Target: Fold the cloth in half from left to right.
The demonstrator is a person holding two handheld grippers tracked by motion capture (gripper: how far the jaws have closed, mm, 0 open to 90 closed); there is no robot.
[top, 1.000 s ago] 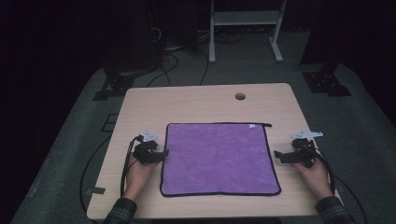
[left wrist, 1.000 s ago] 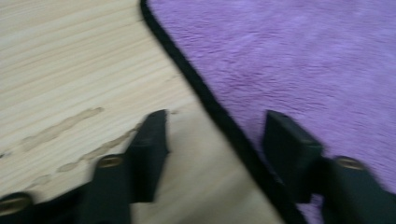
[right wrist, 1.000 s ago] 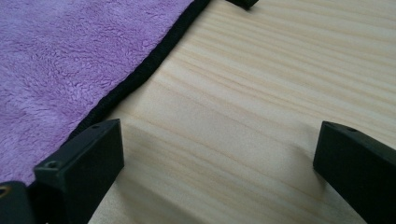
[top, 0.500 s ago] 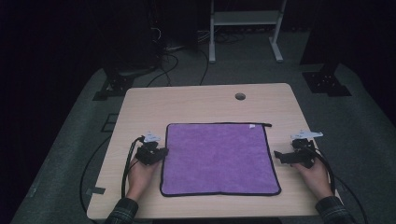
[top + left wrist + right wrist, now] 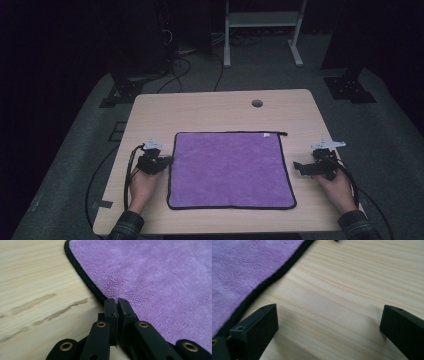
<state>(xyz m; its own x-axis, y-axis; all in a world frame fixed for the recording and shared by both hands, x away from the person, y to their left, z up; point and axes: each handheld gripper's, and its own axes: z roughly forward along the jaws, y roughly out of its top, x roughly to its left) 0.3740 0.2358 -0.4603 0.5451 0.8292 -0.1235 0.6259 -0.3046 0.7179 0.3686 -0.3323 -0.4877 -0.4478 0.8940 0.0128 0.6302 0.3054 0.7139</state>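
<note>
Two grippers sit at the near half of the table (image 5: pixel 150 112), one on each side of a purple cloth (image 5: pixel 230 167) that lies spread flat and square, black-hemmed, between them. As far as the pictures show, nothing of the handling is done: no corner is lifted, no fold is started, and the whole cloth is left to work.

Nearest, the person's hands rest on the wood with the tools pointing inward. The left gripper (image 5: pixel 167 161) is at the cloth's left edge, about midway along it. In the left gripper view its jaws stand almost together, only a thin slit between them, with the tips right at the black hem (image 5: pixel 85 280). From this angle I cannot tell whether a bit of hem is pinched in that slit or whether the tips merely touch it; no cloth is seen raised between them.

The right gripper (image 5: pixel 298 166) is just beside the right edge and apart from it. Its jaws are spread wide over bare wood, holding nothing; in the right gripper view the cloth (image 5: pixel 242 267) and its hem run past the left jaw.

Farther off, the cloth's far edge has a small white tag (image 5: pixel 267 134) and a short loose tail of hem, and beyond that the tabletop has a round cable hole (image 5: pixel 257 103).
</note>
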